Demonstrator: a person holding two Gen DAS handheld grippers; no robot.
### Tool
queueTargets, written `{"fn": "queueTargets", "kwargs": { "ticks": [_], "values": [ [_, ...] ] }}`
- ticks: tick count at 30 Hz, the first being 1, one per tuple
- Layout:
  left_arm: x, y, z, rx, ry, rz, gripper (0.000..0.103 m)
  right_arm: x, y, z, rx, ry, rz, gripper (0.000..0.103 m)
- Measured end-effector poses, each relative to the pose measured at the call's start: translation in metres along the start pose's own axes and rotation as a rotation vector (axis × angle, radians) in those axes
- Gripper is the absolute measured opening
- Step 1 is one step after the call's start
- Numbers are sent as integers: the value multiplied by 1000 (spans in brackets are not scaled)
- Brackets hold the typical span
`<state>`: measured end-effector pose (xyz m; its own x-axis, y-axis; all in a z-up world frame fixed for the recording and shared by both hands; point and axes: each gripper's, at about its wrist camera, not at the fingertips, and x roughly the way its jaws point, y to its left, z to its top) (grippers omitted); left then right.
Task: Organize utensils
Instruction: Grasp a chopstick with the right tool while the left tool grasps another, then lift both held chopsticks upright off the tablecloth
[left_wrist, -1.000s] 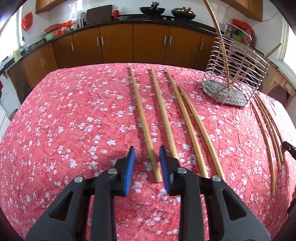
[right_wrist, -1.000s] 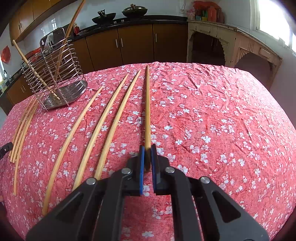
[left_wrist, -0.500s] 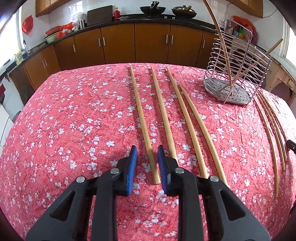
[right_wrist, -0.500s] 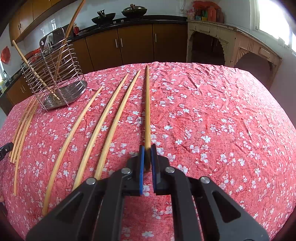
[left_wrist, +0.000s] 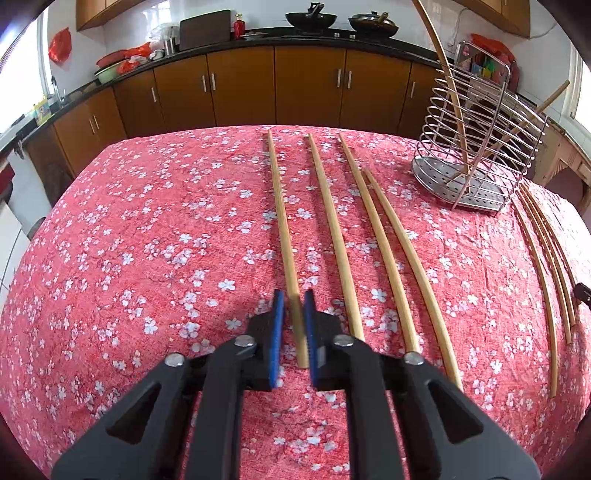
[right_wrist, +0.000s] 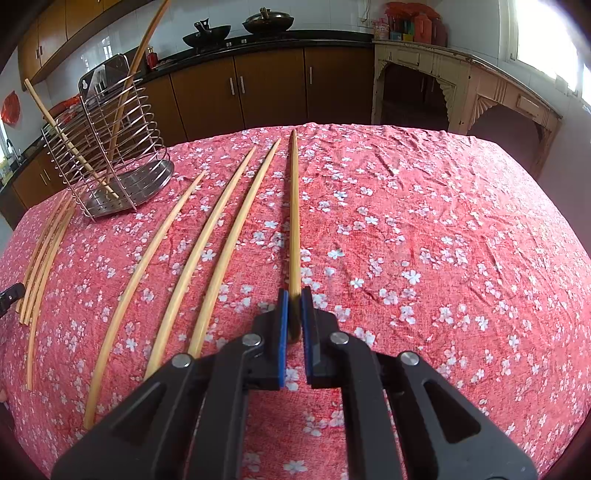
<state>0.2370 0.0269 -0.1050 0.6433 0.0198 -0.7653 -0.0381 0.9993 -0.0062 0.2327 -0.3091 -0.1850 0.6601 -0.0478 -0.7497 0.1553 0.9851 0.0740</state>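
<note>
Behind, a kitchen w/ brown cabinets (left_wrist: 240, 88) and two woks (left_wrist: 310, 16) on the counter. In front, the tabletop (left_wrist: 129, 258) was covered w/ a red cloth printed in white flowers.

The step in hand, as I judged it, was the pick-up of one chopstick by each hand. In the left view the left gripper (left_wrist: 294, 308) stood low over the cloth, its jaws narrow around the near end of the leftmost chopstick (left_wrist: 280, 221). The right pad seemed to touch the wood, but on the other side a thin gap showed, so I took it as not yet clamped. In the right view the right gripper (right_wrist: 294, 306) was closed on the near end of the rightmost chopstick (right_wrist: 294, 206), pads against both sides. Both sticks lay flat, pointing away toward the cabinets.

Next move, prob.: finish the left squeeze, lift both sticks, tilt them upright and drop them in the wire rack (left_wrist: 480, 192), which stood at the far side of the cloth. Held at one end only, such long sticks may swing or turn between the pads, so a firm grip and a slow lift were needed.

Other things: three more chopsticks (left_wrist: 332, 229) lay just beside the gripped one, close enough to be knocked. Two sticks (left_wrist: 448, 96) leaned inside the rack and could block the entry. A bundle of thinner sticks (left_wrist: 546, 251) lay near the rack, at the cloth's edge.
</note>
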Motion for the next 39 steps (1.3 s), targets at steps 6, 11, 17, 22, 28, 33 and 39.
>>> {"fn": "queueTargets", "kwargs": {
  "ticks": [6, 11, 17, 22, 28, 33, 39],
  "values": [
    [-5, 4, -6, -1, 3, -11, 7, -10, -5, -6, 27, -23, 13, 8],
    [-32, 17, -11, -17, -56, -37, 7, -37, -13, -7, 23, -104, 11, 8],
    [-86, 30, 0, -3, -240, -46, 7, -87, -19, 7, 10, -270, 4, 8],
    [-123, 42, 15, -25, -365, -74, 7, -122, -24, 20, 20, -388, 30, 8],
    [-148, 44, 31, -62, -446, -107, 7, -149, -27, 33, 47, -483, 67, 8],
    [-158, 46, 40, -78, -485, -115, 7, -165, -28, 43, 61, -542, 87, 8],
    [-166, 50, 48, -87, -512, -120, 7, -184, -27, 59, 77, -592, 111, 8]
  ]
}}
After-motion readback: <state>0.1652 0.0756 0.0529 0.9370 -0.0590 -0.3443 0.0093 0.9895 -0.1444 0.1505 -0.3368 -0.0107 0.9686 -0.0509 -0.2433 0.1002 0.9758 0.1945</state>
